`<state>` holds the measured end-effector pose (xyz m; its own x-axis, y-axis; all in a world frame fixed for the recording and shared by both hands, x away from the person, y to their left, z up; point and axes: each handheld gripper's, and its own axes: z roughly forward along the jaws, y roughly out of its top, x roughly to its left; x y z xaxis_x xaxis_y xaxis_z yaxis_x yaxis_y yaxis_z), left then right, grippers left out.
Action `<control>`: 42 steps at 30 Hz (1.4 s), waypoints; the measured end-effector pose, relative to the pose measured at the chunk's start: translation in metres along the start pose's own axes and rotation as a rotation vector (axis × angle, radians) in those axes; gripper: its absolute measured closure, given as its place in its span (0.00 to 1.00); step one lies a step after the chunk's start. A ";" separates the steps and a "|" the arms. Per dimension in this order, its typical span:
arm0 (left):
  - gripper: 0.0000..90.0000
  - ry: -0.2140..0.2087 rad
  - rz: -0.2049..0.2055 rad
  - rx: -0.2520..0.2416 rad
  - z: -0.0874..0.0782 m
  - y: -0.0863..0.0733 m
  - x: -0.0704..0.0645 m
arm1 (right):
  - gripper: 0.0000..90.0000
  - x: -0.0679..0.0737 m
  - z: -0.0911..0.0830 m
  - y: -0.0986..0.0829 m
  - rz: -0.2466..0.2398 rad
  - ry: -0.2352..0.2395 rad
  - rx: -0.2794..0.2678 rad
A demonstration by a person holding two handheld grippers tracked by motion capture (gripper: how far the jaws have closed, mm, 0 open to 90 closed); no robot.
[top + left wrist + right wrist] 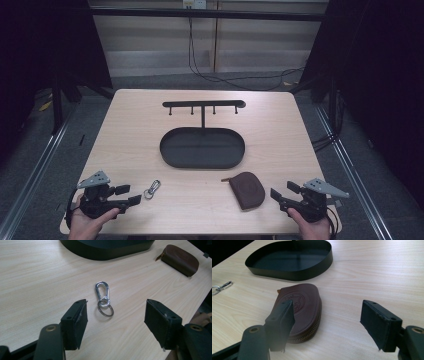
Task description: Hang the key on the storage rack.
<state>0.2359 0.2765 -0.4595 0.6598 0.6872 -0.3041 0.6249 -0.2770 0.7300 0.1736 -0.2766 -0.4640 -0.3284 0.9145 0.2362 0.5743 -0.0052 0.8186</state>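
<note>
Worktop (130,130): pale wood grain, rectangular, seen from the person's side.

Black oval tray (172,155): sits at the middle of the worktop, slightly toward the far edge. A thin post rises from its far rim and carries a black hook bar (204,104) with four short pegs hanging under it.

Brown zip pouch (248,189): rounded leather, embossed on top, lying flat between the tray and the near edge, toward the near right corner. Zipper runs along its curved side; the pull sticks out toward the tray.

Left tongs (131,195): held in a hand at the near left corner, resting low over the worktop, jaws spread wide and holding nothing. Grey three-cornered plate on top.

Right tongs (280,196): held at the near right corner, jaws likewise spread wide, empty. In the right gripper view the pouch lies just ahead, partly behind one jaw; contact cannot be told.

Silver carabiner clip (152,189): with a key ring attached, flat on the worktop near the near edge, just ahead of the left tongs and apart from both jaws.
</note>
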 end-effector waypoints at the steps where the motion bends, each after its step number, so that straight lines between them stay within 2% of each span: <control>1: 0.39 0.005 0.006 0.003 0.000 0.000 -0.001 | 0.30 0.000 0.000 0.000 0.002 0.001 0.005; 8: 0.44 -0.001 0.035 0.022 0.002 0.002 -0.003 | 0.30 0.000 0.001 0.000 0.001 0.009 0.011; 12: 0.45 0.012 0.022 0.029 0.002 0.005 -0.004 | 0.30 0.000 0.000 0.000 0.003 0.007 0.009; 19: 0.50 0.026 0.047 0.017 0.000 0.013 -0.011 | 0.29 0.003 0.000 0.000 -0.011 0.005 0.011; 21: 0.50 0.007 0.052 0.023 0.000 0.015 -0.012 | 0.30 0.003 0.000 0.000 -0.011 0.008 0.010; 24: 0.50 0.011 0.055 0.047 0.001 0.018 -0.014 | 0.30 0.002 0.000 0.000 -0.010 0.015 0.012; 27: 0.50 -0.002 0.047 0.045 0.002 0.022 -0.016 | 0.30 0.001 0.001 0.000 -0.007 0.013 0.017; 31: 0.53 -0.012 0.082 0.050 0.003 0.027 -0.024 | 0.30 0.002 0.001 0.000 -0.007 0.017 0.018; 35: 0.55 -0.002 0.090 0.053 0.006 0.032 -0.028 | 0.30 0.002 0.001 0.000 -0.010 0.025 0.018; 36: 0.56 -0.009 0.105 0.059 0.009 0.035 -0.030 | 0.30 0.002 0.001 0.000 -0.012 0.025 0.021; 39: 0.58 -0.006 0.115 0.069 0.011 0.038 -0.032 | 0.30 0.003 0.001 0.000 -0.014 0.020 0.023; 41: 0.62 0.013 0.139 0.094 0.013 0.043 -0.033 | 0.30 0.002 0.001 0.000 -0.011 0.022 0.025; 42: 0.65 0.019 0.138 0.110 0.014 0.045 -0.033 | 0.30 0.001 0.001 0.000 -0.012 0.023 0.023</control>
<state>0.2482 0.2322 -0.4258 0.7354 0.6495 -0.1933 0.5714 -0.4411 0.6920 0.1738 -0.2751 -0.4641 -0.3524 0.9050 0.2382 0.5875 0.0158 0.8091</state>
